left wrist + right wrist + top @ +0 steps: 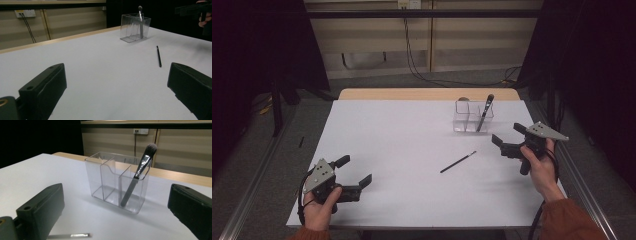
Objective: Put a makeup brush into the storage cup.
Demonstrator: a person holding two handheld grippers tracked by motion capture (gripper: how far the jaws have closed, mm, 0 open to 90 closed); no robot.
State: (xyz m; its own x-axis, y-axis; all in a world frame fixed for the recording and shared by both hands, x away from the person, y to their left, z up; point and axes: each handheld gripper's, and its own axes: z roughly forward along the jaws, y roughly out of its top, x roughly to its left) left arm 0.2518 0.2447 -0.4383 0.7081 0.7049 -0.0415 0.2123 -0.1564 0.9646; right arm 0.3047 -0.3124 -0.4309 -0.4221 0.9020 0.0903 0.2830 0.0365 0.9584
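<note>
- On the white table [402,150], a clear organizer [473,116] with 3 compartments is standing toward 1 o'clock from the table's middle, near the far edge.
- A makeup brush [485,113] is leaning in the organizer's right-hand end compartment as the high view shows it, handle down and bristles up, tilting over the rim.
- A thin black stick [458,162] is lying flat on the table at about 7 o'clock from the organizer, well apart from it, with nothing touching it.
- The right gripper [509,140] is hovering at 3 o'clock near the table's right edge, held in the person's hand, its jaws standing wide apart and gripping nothing.
- In the right gripper view the organizer [117,183] is sitting between the 2 jaws farther off, with the brush [138,173] in it and one end of the stick [68,235] showing at the bottom edge.
- The left gripper [354,171] is resting at 8 o'clock near the table's front left corner, its jaws also spread wide with nothing between them.
- In the left gripper view the stick [159,56] is lying ahead toward 1 o'clock, with the organizer [135,28] beyond it.
</note>
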